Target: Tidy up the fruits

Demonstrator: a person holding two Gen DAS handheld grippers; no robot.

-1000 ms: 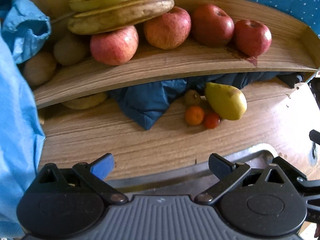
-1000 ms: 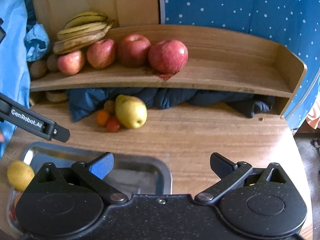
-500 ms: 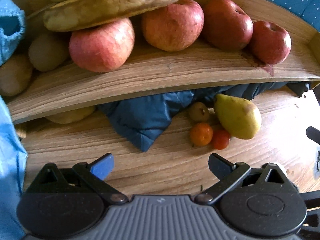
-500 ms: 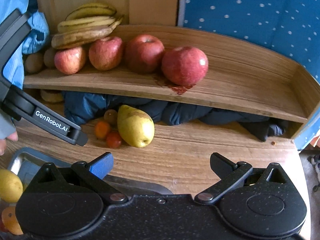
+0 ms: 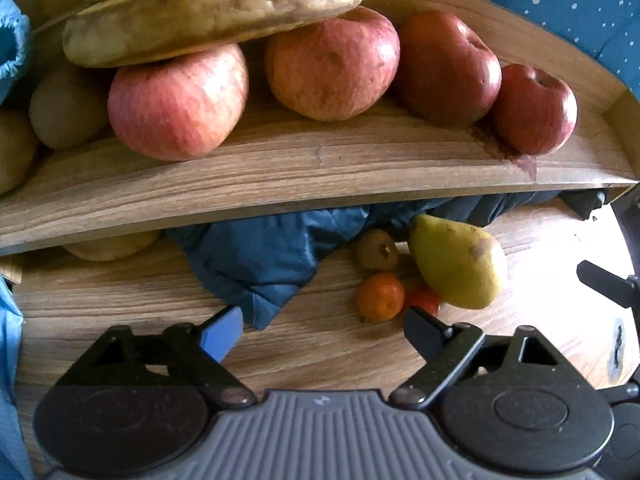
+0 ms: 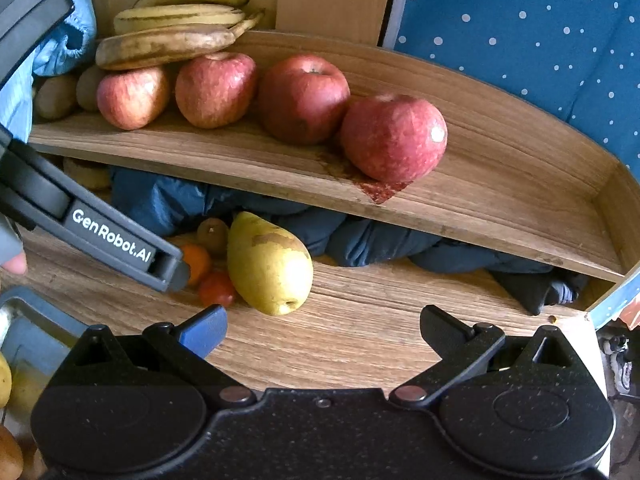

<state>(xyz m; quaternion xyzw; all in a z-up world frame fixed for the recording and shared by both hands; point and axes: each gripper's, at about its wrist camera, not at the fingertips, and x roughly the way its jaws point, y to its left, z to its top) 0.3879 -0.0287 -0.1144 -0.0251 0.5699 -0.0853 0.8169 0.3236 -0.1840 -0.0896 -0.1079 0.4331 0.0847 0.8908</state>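
- Left gripper (image 5: 322, 320) closer to the shelf (image 5: 320, 168) than a second ago; tray edge seen under it then, now out of its view; fingers spread wide, nothing between them
- Right gripper (image 6: 324, 326) also nearer the desk fruit than a second ago; jaws wide apart, empty; metal tray (image 6: 36, 328) only at the lower-left edge of its view, some yellow fruit in it
- On the desk (image 6: 360, 340), under the shelf: pear (image 6: 270, 264) lying on its side; small orange (image 5: 380, 297), red tomato-like fruit (image 5: 420, 300) and brownish kiwi-like fruit (image 5: 377, 250) clustered just beside it; dark blue cloth (image 5: 264, 256) bunched behind
- On the shelf: four apples (image 6: 394, 138) in a row; bananas (image 6: 168, 44) resting on the leftmost ones; brownish fruit at the far left
- No fruit shifted across these frames; only the grippers advanced
- Meaning, as a judgement: approach phase toward the loose cluster; left tip nearest the small orange, so probably the next pick
- Risk: small fruit tightly packed against the pear; easy to nudge and set rolling
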